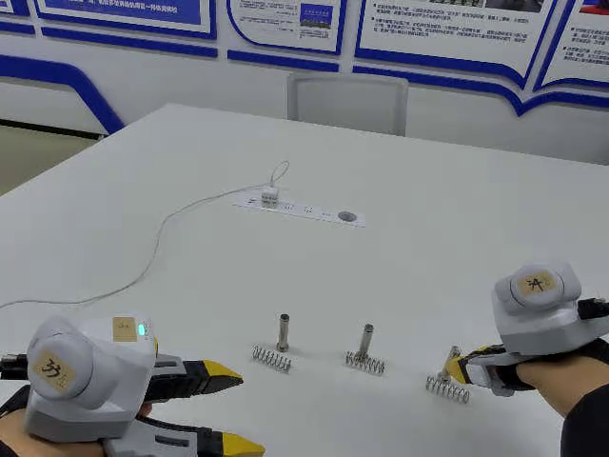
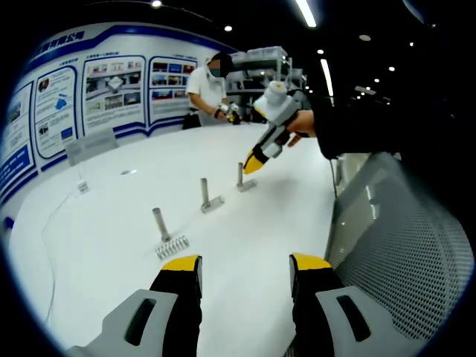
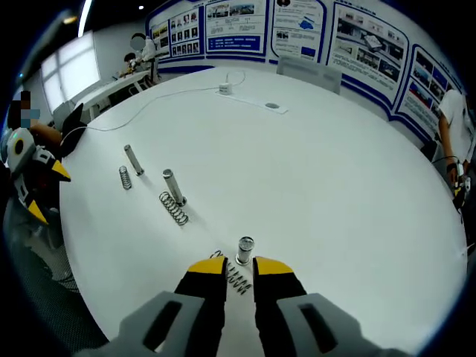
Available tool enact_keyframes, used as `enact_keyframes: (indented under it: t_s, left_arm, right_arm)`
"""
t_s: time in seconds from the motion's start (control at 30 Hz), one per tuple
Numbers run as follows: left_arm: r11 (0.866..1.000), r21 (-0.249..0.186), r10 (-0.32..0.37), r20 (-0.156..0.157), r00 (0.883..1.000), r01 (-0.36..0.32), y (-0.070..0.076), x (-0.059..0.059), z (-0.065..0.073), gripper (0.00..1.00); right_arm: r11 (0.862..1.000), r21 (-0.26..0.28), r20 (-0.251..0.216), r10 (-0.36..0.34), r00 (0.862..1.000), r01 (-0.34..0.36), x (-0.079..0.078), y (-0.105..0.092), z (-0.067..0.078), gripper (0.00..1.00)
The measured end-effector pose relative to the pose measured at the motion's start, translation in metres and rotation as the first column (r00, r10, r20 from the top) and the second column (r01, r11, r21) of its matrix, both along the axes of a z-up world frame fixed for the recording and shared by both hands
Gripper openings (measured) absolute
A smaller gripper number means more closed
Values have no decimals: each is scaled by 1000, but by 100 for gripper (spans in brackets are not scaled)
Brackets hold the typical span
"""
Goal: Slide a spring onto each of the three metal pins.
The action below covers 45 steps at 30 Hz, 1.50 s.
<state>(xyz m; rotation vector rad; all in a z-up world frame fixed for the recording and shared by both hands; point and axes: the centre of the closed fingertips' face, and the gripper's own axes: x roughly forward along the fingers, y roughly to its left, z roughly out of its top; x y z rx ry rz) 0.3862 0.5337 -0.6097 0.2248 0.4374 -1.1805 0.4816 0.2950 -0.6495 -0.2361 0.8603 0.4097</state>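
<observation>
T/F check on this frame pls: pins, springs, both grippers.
Pin sides are as the head view shows them.
1. The left pin, middle pin and right pin all stand upright on the table. True.
2. The middle pin carries a spring. False: the middle spring lies on the table at its foot.
3. The left gripper has its jaws wide apart, holding nothing. True.
4. The right gripper is at the left pin. False: its jaws point at the right pin, with a spring lying by their tips.
</observation>
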Motion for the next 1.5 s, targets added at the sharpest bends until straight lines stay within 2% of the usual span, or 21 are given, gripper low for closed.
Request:
enact_keyframes:
  t_s: [0.23,0.4,0.57,0.67,0.77,0.93,1.07,1.2,1.33,1.5]
  left_arm:
    - [1000,-1,-19,0,1000,19,-3,-3,0,48]
    - [999,1,-35,-2,999,35,-5,-5,-1,48]
    - [999,-1,-40,-7,999,40,-6,-6,-1,48]
    - [999,2,-44,-9,999,44,-6,-7,-2,48]
    - [999,2,-42,-13,999,42,-6,-7,-2,48]
    - [999,0,-34,-17,999,34,-6,-6,-3,48]
    - [1000,1,-29,-19,999,29,-5,-6,-3,48]
    - [1000,2,-27,-21,999,27,-5,-6,-4,48]
    - [1000,2,-26,-21,999,26,-5,-6,-4,48]
    - [999,2,-33,-14,999,33,-6,-6,-3,48]
  right_arm:
    - [998,-13,-16,59,998,-59,-7,-4,-9,19]
    - [987,-65,-43,147,988,-149,-15,-4,-19,20]
    - [980,-74,-62,182,981,-186,-16,-6,-25,20]
    - [968,-98,-76,225,971,-231,-17,-7,-28,19]
    - [948,-138,-100,276,956,-288,-19,-7,-32,19]
    - [924,-162,-128,330,935,-348,-21,-5,-36,18]
    - [910,-170,-143,356,923,-377,-20,-5,-38,17]
    - [910,-155,-155,363,919,-385,-19,-5,-38,16]
    - [919,-132,-175,349,921,-373,-25,-3,-39,12]
    - [917,-117,-193,355,915,-381,-34,1,-39,12]
